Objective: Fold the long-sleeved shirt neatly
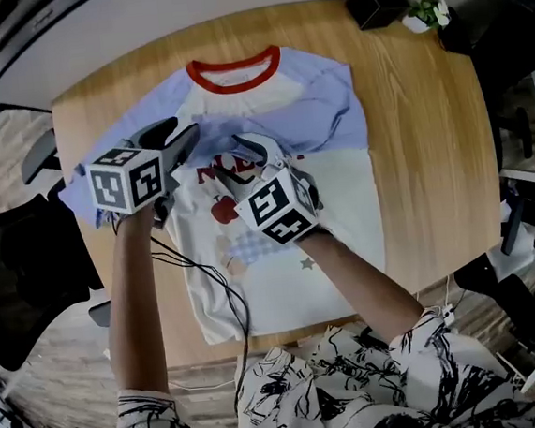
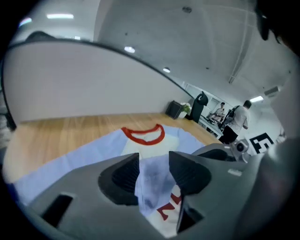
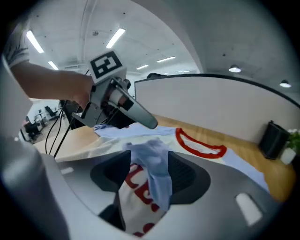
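Blue cloth of one sleeve [image 1: 311,124] is lying folded in across the chest of the shirt [image 1: 291,262]. Its end is standing between the jaws of the right gripper [image 3: 149,166]. Those jaws are sitting well apart, with a gap showing beside the cloth, so the sleeve looks let go rather than clamped. The left gripper [image 2: 154,166] is hovering just to the left of it in the head view. Its jaws are partly apart with blue cloth showing through the gap below them, and nothing is being pinched as far as its own view tells.

The step in hand appears to be laying this sleeve down. To do it well, the right gripper should be coming away straight and low so the cuff drops flat instead of standing up in a crumple (it is bunching a little now). The left gripper can be pressing or smoothing the end so it is not dragged back. The sleeve should end up lying inside the body's outline, and the other sleeve [image 1: 75,194], hanging over the bench [image 1: 432,164] at the left of the frame, is likely next.

The shirt is lying face up in the middle of the bench, print showing. Its collar [image 1: 235,70] is pointing to the top of the head view and its hem [image 1: 278,322] to the bottom, nearest the person. Its long axis is running nearly straight up and down the frame.
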`<state>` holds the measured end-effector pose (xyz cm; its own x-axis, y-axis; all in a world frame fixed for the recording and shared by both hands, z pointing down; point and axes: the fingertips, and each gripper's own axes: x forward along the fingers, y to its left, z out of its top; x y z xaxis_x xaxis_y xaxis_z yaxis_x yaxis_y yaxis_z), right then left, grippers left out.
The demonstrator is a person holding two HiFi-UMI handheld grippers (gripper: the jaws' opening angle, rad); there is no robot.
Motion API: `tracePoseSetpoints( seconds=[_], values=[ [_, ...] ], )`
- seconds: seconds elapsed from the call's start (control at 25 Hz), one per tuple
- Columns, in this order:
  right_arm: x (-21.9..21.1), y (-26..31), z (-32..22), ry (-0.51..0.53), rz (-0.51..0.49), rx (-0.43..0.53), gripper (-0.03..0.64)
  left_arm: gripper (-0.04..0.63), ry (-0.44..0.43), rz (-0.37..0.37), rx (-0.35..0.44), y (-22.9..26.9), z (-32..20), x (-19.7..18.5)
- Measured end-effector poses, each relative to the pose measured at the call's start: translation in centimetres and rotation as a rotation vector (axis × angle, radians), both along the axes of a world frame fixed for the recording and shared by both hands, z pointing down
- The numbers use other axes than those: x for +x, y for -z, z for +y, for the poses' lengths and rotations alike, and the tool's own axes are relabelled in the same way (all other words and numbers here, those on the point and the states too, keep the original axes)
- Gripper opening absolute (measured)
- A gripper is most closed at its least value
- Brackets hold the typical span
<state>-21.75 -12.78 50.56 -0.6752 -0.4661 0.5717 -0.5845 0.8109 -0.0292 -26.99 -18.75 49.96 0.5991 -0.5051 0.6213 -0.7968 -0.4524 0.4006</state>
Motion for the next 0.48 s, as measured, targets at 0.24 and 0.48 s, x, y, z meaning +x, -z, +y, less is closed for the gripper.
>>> tracePoseSetpoints(
  seconds=[0.24, 0.48],
  values=[
    [6.8, 0.5, -1.7, -0.085, 0.048, 0.035, 0.302, 0.114, 0.033, 0.039, -0.274, -5.8, -0.8, 0.9],
    [12.6, -0.7, -3.3, -0.163, -0.063, -0.104, 0.301, 0.018, 0.069, 0.191, -0.054, 0.7, 0.3, -0.6]
  ],
)
